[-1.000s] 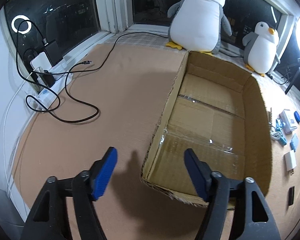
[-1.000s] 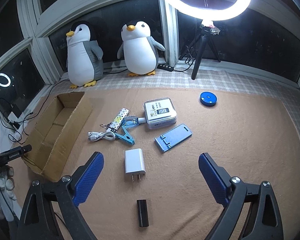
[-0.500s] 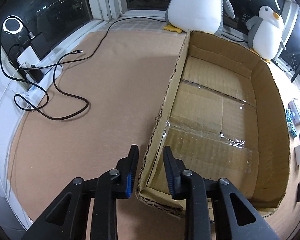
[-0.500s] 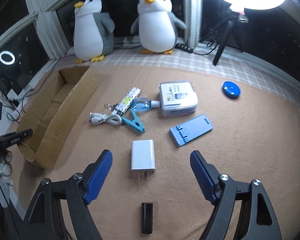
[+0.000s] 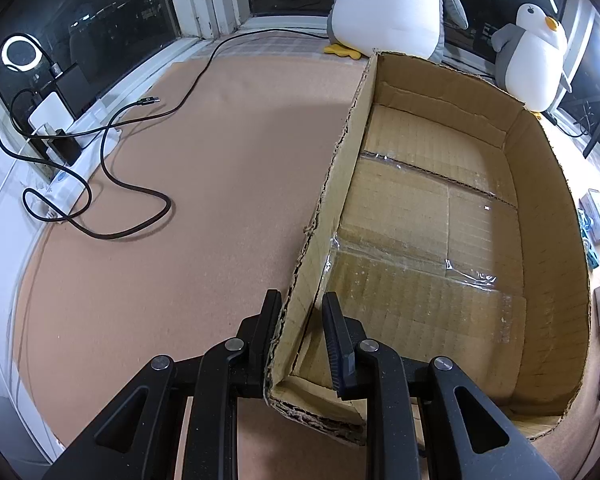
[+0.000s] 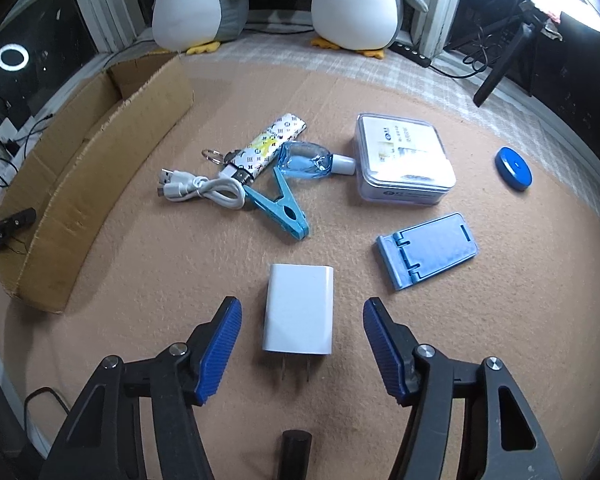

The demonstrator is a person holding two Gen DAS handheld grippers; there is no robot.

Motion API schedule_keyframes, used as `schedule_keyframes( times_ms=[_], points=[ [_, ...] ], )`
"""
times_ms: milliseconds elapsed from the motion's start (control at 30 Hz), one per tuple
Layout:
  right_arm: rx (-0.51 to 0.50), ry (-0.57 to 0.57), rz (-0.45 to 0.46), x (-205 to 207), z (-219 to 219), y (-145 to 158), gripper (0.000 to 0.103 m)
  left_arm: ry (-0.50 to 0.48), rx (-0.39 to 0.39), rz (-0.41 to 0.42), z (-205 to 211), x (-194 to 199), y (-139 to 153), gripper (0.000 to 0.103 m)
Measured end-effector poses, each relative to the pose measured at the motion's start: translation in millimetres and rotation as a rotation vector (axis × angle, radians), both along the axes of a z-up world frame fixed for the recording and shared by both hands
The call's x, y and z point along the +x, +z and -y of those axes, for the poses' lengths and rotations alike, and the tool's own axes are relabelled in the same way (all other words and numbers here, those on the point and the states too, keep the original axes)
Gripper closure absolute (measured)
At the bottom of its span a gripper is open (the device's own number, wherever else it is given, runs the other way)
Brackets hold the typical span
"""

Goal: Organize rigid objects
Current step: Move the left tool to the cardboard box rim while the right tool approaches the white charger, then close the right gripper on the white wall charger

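Cardboard box [image 6: 80, 184] sits at tabletop [image 6: 500, 320] left side, nothing visible inside it. Left gripper [image 5: 300, 320] straddles box near-left wall, one finger outside, one inside. Right of box, a cluster: USB cable [image 6: 204, 190], keyring lighter [image 6: 266, 148] behind it, clothespin [image 6: 280, 204] just right of cable, small bottle [image 6: 312, 162] touching clothespin tip. Plastic case [image 6: 404, 158] right of bottle, round disc [image 6: 514, 168] further right. Folded phone stand [image 6: 428, 250] in front of case. Wall charger [image 6: 300, 314] nearest, between right gripper [image 6: 302, 344] fingers, untouched. Dark cylinder [image 6: 296, 454] in front of charger. Two penguin plushies [image 6: 356, 4] on sill behind.
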State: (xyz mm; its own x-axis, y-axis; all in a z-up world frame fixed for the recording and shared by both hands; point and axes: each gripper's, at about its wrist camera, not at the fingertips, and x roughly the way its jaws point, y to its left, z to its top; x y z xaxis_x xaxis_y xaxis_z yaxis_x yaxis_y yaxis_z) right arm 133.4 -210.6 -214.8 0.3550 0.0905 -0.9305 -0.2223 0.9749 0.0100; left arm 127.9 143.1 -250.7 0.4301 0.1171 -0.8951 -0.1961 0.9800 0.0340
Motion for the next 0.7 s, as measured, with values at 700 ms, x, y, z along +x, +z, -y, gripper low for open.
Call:
schedule_keyframes(
  times_ms=[700],
  points=[
    [0.020, -0.013, -0.031, 1, -5, -2, 0.071, 0.001, -0.003, 0.005, 0, 1, 1, 0.080]
  ],
)
